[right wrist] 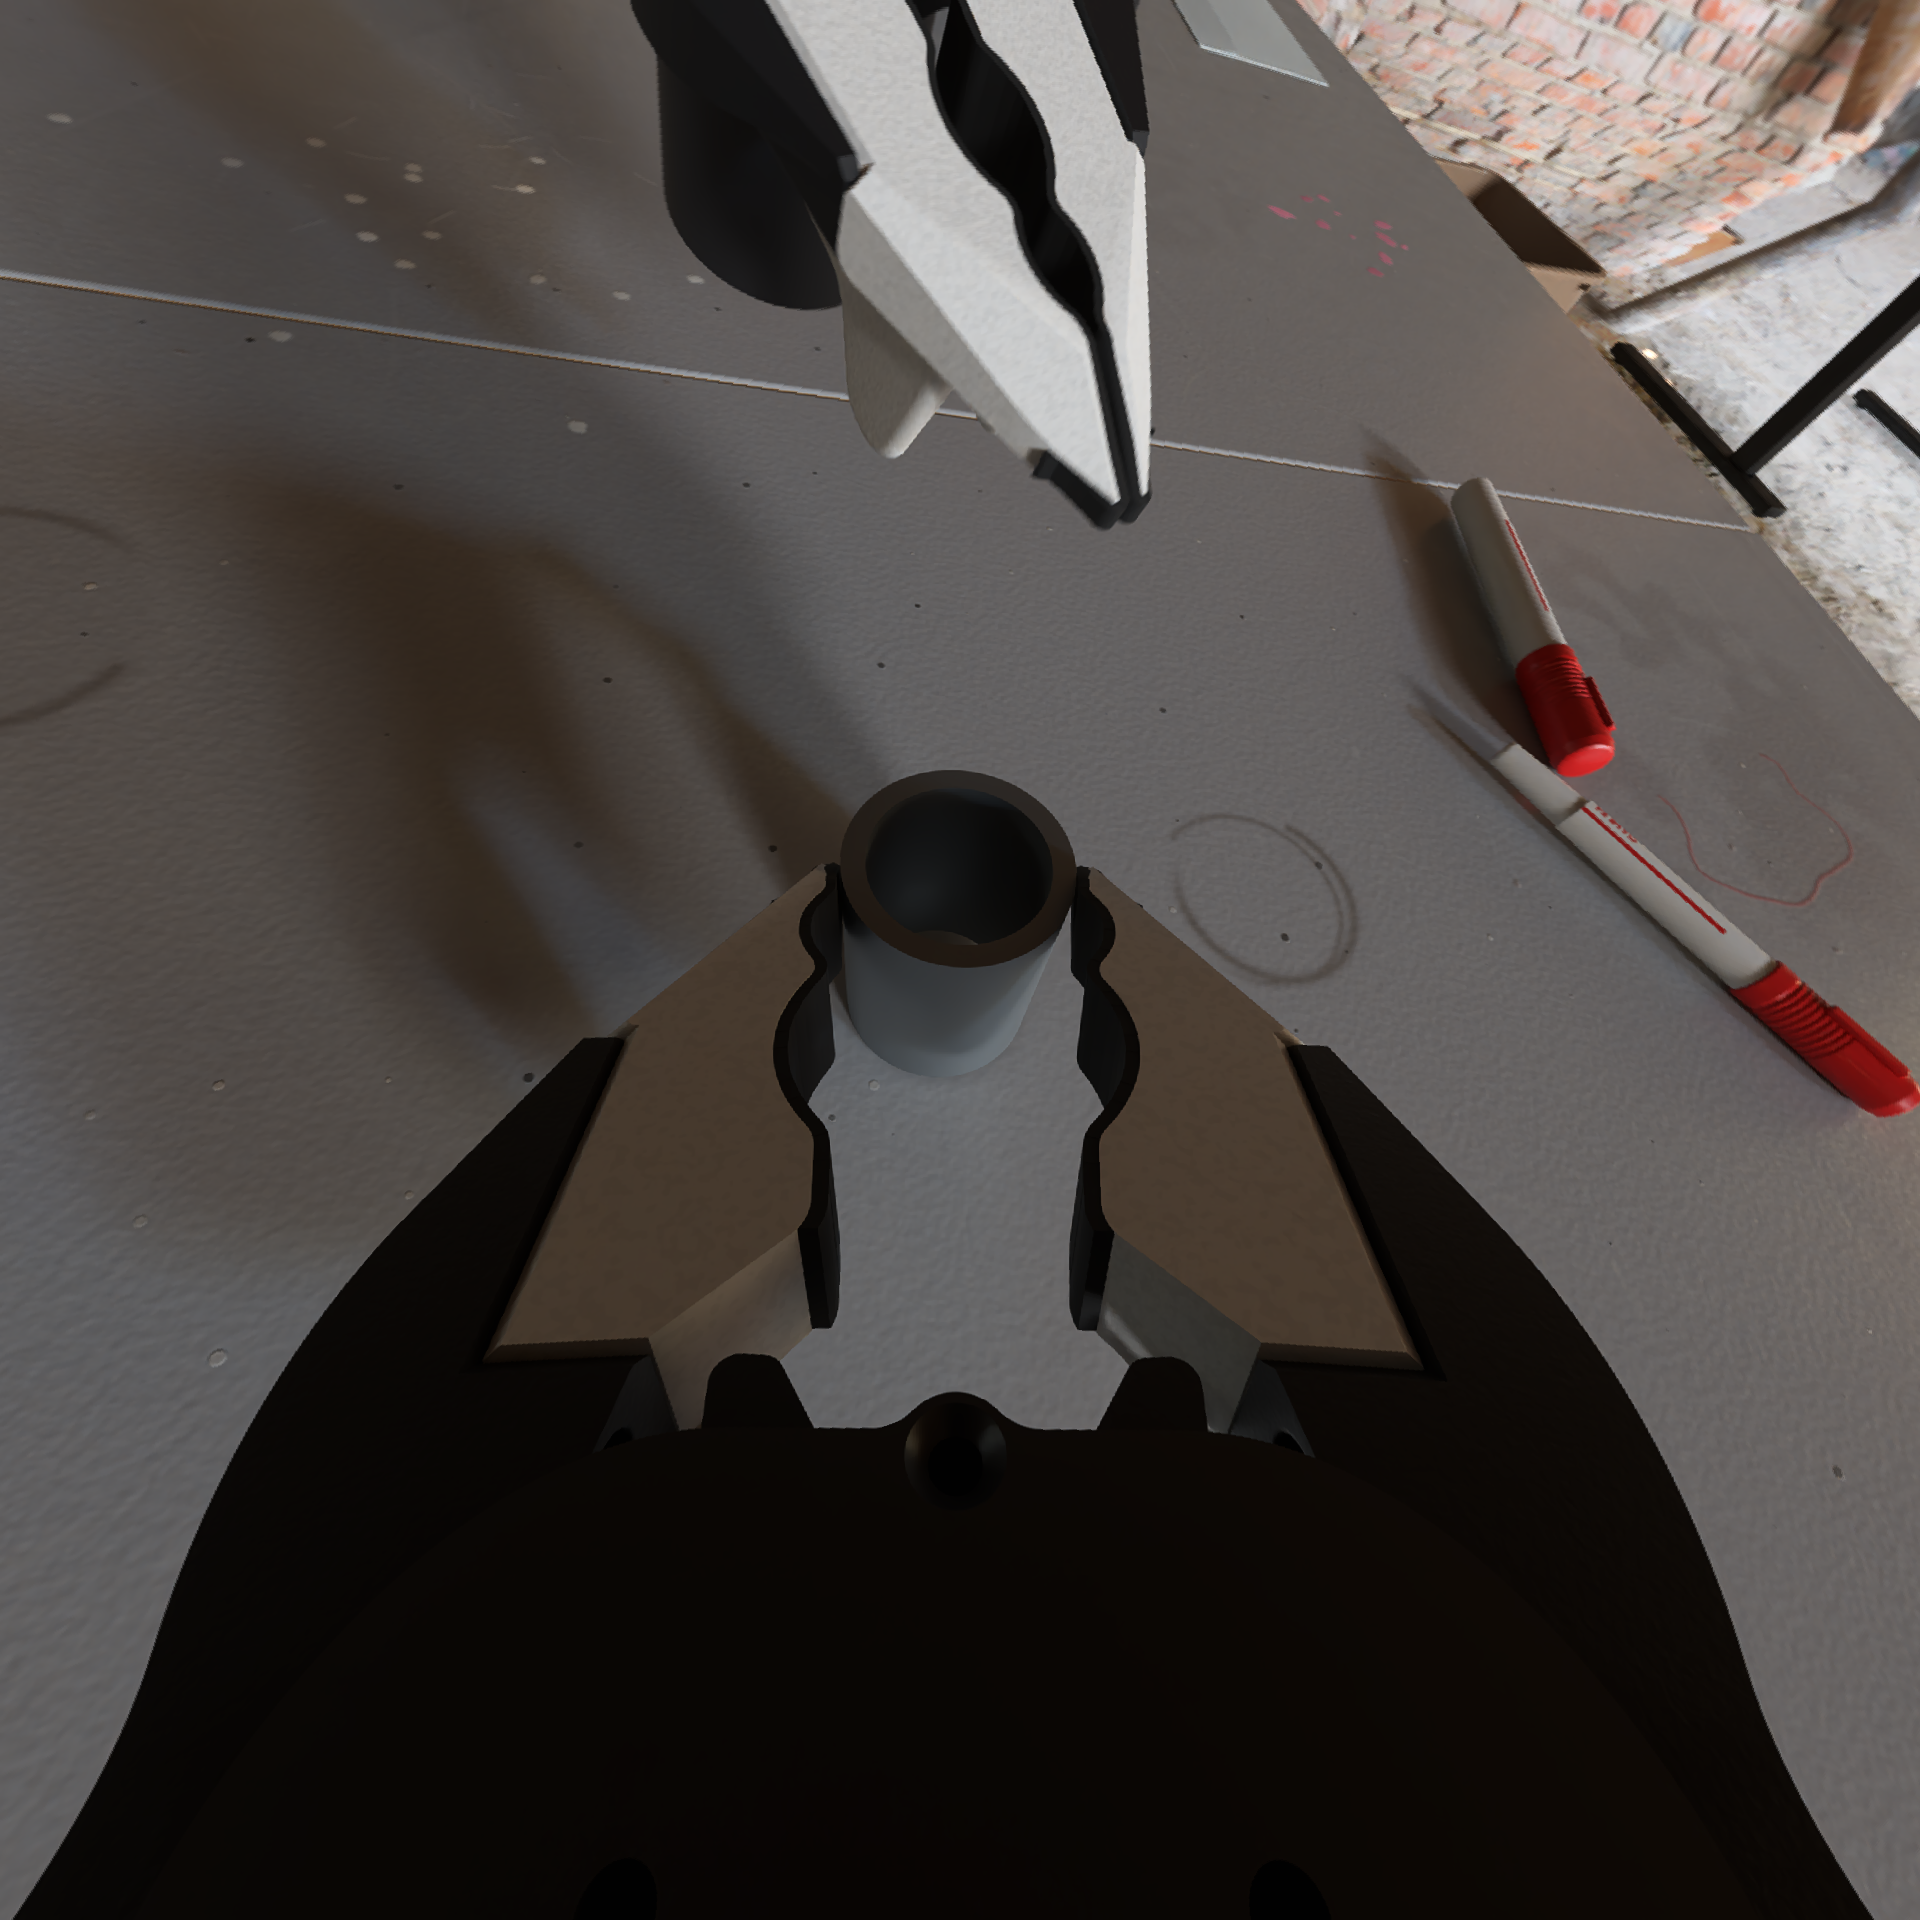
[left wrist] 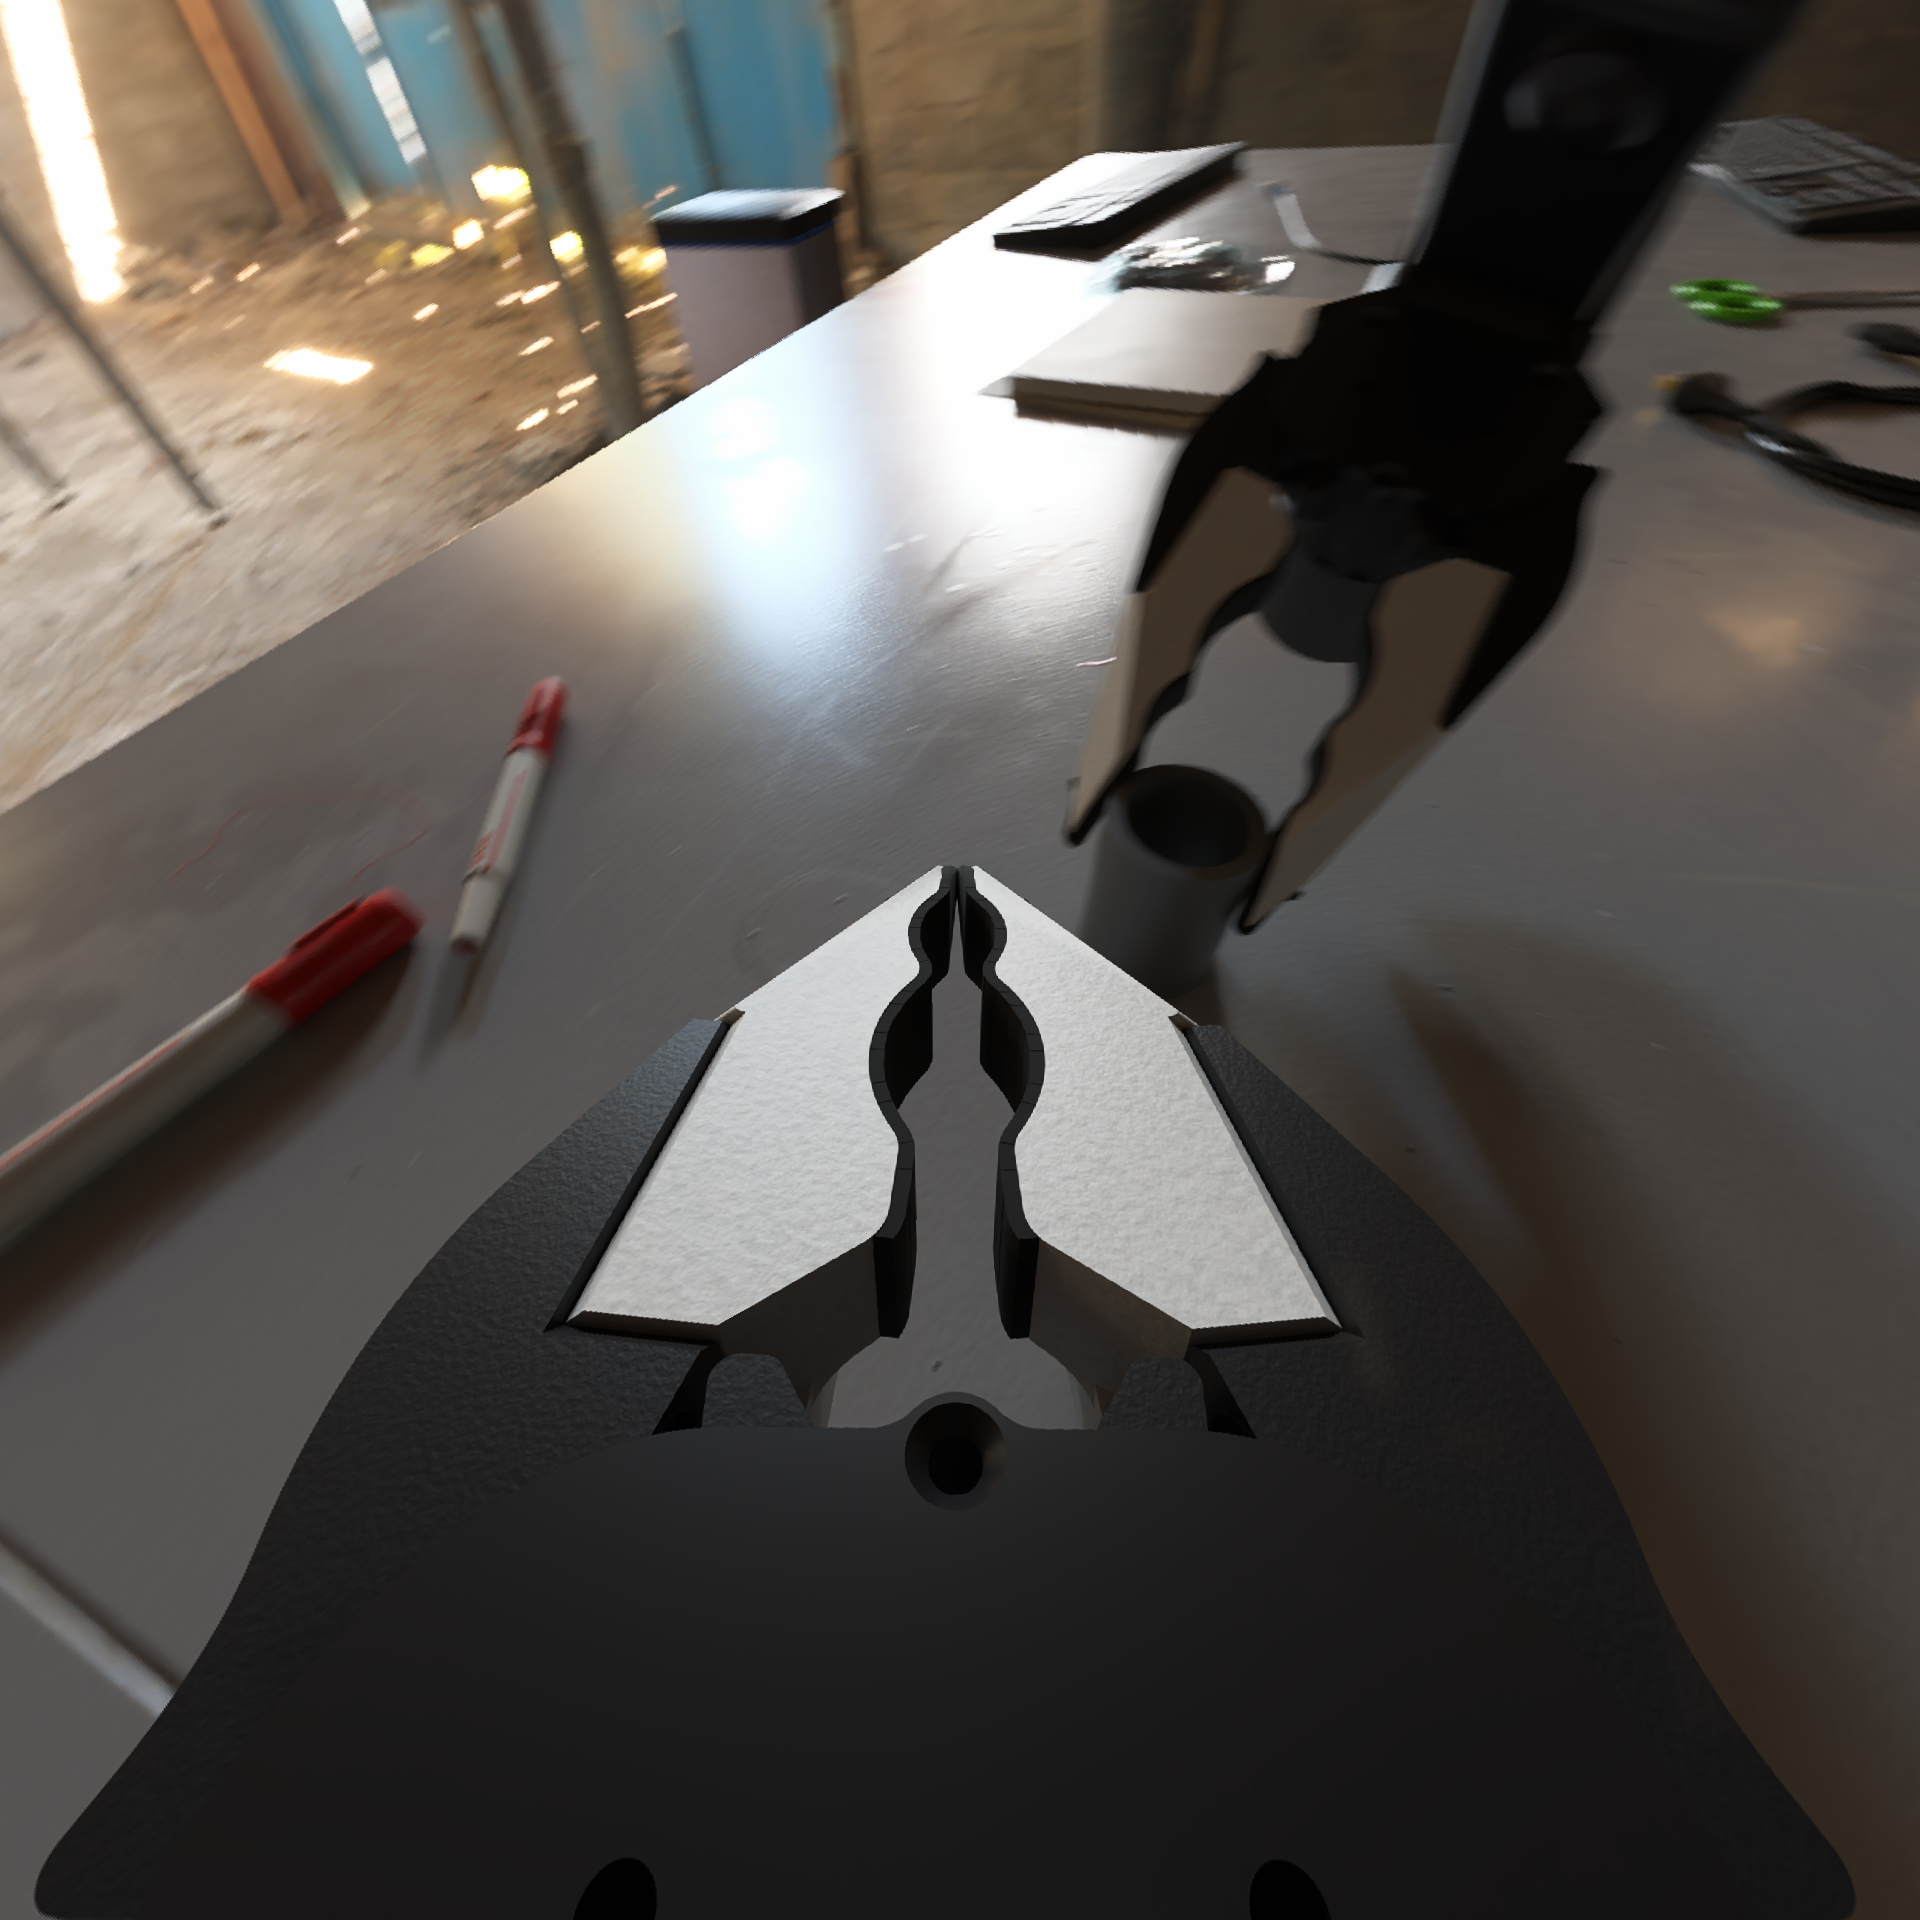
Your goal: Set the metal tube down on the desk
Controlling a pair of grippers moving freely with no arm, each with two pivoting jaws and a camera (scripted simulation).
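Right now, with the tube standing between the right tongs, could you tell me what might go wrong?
1. The tube stands upright on the desk, and the right tongs sit close around its rim; a crooked retreat could tip it.
2. If it falls, it may roll toward the red markers.
3. The shut left tongs hover nearby and could clash.

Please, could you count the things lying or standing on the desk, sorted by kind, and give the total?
Metal tube: 1
Red-capped markers: 2
Keyboards: 2
Green-handled scissors: 1
Black cable: 1
Flat board: 1
Shiny crumpled item: 1
Total: 9
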